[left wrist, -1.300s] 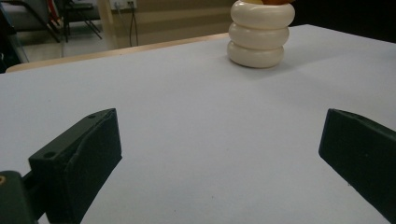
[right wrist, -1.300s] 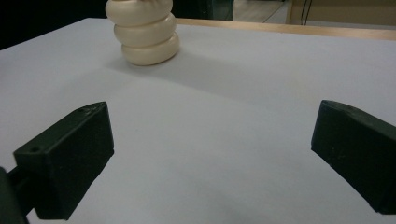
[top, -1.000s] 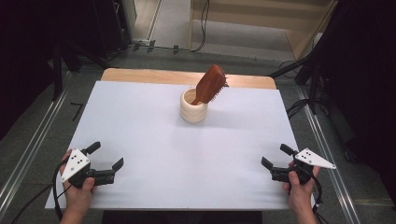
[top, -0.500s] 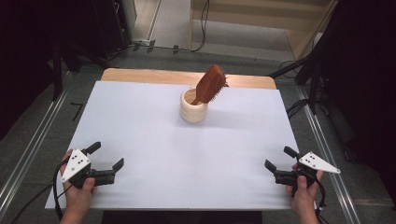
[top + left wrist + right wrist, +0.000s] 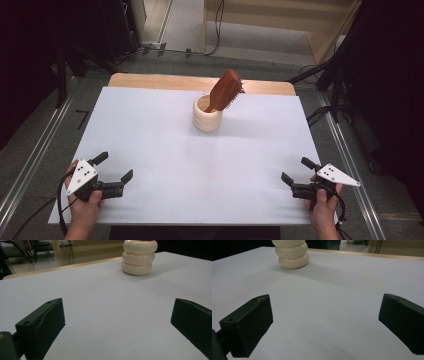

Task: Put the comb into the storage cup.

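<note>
Wooden hairbrush (image 5: 226,90) handle hidden inside cup (image 5: 207,118).

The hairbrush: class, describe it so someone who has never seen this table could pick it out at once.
Start from the white table and look to its far middle, where a cream ribbed cup stands alone. The hairbrush stands in that cup, handle down, leaning to the right. It is reddish-brown wood with bristles on one face, the one dark, warm-coloured thing there.
</note>
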`<state>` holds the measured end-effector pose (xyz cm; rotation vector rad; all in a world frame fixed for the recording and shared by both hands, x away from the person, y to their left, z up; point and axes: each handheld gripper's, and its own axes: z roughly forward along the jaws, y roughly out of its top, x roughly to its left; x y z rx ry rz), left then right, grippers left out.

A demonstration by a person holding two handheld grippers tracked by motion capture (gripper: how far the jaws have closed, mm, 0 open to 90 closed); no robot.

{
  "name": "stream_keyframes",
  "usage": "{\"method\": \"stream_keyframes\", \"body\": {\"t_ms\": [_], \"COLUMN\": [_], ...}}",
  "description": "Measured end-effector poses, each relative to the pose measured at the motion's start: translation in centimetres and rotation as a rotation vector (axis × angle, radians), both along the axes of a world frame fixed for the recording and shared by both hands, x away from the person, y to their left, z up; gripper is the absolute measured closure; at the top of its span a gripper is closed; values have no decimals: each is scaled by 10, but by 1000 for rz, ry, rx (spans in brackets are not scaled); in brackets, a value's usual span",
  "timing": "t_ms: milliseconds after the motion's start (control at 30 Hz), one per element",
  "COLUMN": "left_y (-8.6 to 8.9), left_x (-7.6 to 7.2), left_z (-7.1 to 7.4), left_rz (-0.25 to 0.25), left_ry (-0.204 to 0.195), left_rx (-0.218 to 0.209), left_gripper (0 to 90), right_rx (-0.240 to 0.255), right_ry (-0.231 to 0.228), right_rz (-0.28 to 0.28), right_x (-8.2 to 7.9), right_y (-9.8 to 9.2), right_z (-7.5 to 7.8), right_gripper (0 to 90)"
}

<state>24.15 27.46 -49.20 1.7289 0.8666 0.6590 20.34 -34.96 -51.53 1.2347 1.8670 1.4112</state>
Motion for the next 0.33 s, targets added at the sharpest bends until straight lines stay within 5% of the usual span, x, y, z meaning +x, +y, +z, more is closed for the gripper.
{"method": "stream_keyframes", "body": {"t_ms": [333], "left_y": [-1], "left_x": [0], "left_z": [0], "left_rz": [0], "left_ry": [2], "left_rx": [3], "left_gripper": [0], "right_rx": [-22], "right_ry": [24], "right_rz": [-24], "right_x": [3], "right_y": [3], "right_z": [-2], "right_gripper": [0]}}
